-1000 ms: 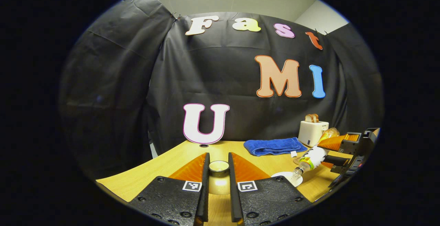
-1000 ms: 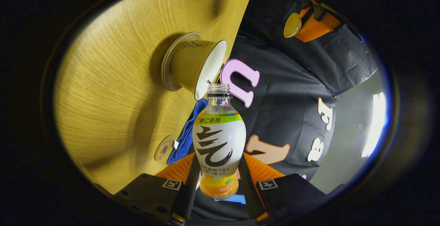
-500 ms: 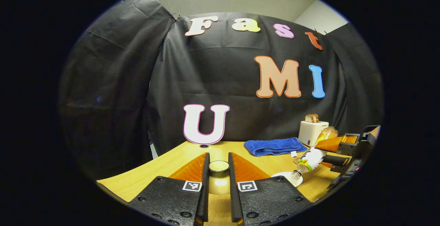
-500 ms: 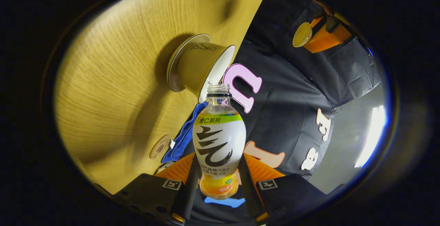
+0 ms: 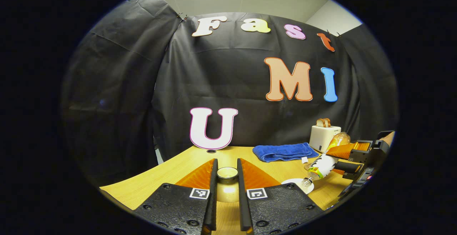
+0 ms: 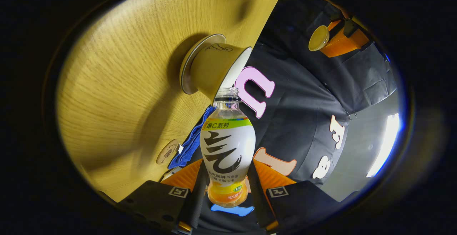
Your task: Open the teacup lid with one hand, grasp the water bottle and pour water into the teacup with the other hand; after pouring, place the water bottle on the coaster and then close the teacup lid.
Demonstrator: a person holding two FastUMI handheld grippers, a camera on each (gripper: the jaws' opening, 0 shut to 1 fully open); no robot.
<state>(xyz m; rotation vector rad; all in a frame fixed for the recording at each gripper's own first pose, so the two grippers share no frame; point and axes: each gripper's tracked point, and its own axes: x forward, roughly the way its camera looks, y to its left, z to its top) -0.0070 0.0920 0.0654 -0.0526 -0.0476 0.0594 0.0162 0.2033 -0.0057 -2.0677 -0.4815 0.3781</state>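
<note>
**Bottle tipped at the cup's rim, lid held clear**

The wooden table [image 6: 117, 85] takes up the left half of the right gripper view, rolled well over so that the tabletop stands like a wall. In the left gripper view it lies level, and the far edge carries things the other camera barely catches: a folded blue towel [image 5: 284, 151] and, behind it to the right, a white toaster [image 5: 324, 137] with bread in its slots.

The water bottle [image 6: 227, 145] is uncapped and clamped at its lower body between both fingers of the right gripper [image 6: 227, 192]. Its open mouth sits right at the rim of the teacup [image 6: 217, 69]; whether glass touches porcelain cannot be told. The left gripper view gives the side-on reading: the bottle slopes neck-down towards the cup.

The teacup stands on its white saucer [image 6: 186, 69], open, its pale inside facing the bottle.

The left gripper [image 5: 227, 192] has its fingers closed on the teacup lid [image 5: 227, 173], held above the table and well apart from the cup. From the right gripper view the lid appears as a small yellow disc at the upper right.

The round coaster [image 6: 167, 152] lies bare on the table just beside the towel.
</note>
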